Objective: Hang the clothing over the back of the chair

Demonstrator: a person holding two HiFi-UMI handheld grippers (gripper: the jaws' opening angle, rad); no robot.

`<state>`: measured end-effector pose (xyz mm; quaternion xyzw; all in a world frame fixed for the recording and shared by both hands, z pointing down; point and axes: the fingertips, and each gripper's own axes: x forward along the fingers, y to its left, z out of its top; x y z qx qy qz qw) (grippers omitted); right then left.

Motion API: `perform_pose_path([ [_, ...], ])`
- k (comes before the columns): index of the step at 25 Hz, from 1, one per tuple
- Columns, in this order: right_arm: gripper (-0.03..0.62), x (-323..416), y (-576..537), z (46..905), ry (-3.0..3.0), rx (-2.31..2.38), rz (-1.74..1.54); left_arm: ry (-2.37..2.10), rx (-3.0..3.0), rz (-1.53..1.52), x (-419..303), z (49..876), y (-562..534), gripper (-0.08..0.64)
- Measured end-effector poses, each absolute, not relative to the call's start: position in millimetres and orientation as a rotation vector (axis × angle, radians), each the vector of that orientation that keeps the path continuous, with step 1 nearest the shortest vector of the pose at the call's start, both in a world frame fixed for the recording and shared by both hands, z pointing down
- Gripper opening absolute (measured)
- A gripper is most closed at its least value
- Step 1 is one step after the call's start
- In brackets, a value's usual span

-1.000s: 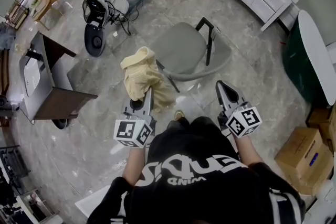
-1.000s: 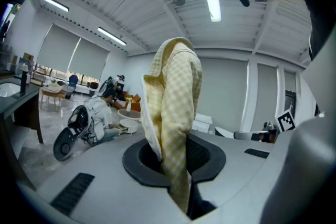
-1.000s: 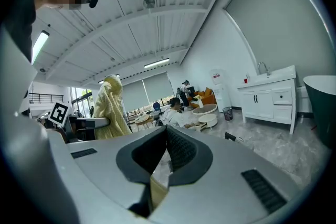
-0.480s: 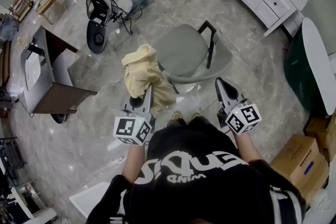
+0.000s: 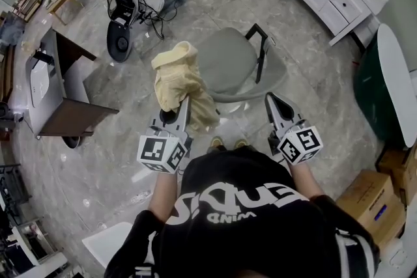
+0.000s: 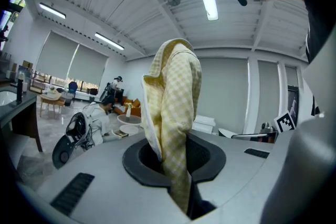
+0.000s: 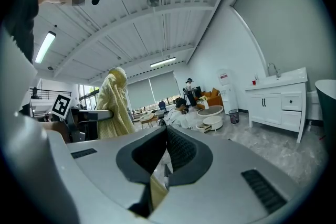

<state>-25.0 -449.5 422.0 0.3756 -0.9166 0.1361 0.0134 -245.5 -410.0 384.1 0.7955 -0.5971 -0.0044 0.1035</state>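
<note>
the yellow checked garment (image 5: 177,78) is up in the air in front of the person, over the marble floor (image 5: 98,159) and not touching the chair. the left gripper (image 5: 184,101) has it: its jaws are pinched tight on a fold, and the cloth stands up from the tips in a loose bunched heap, its long axis roughly up and down. the right gripper (image 5: 273,98) hovers level with it, well apart, jaws drawn together, and none of the garment reaches it that i can see. the grey chair (image 5: 225,58) stands just beyond the garment and a little to its right. so, as i judge it, the cloth must go forward and rightward to clear the chair's back (i take the curved grey rim on the near right for the back, but wouldn't swear to it), and the loaded left hand is the nearer one.
</note>
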Motion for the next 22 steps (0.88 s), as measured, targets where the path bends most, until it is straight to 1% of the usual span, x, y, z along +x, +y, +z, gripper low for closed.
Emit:
perform_pose_path([
  [7, 0.014, -17, -459, 423, -2.857, 1.172, 0.435, -1.711, 2.516, -0.004, -232, 321, -457, 0.054],
  [18, 0.014, -9, -469, 422, -2.856, 1.207, 0.449, -1.664, 2.687, -0.12, -225, 194, -533, 0.054],
  [22, 0.014, -5, -474, 421, -2.85, 1.236, 0.452, -1.658, 2.727, -0.166, -221, 173, -549, 0.054],
])
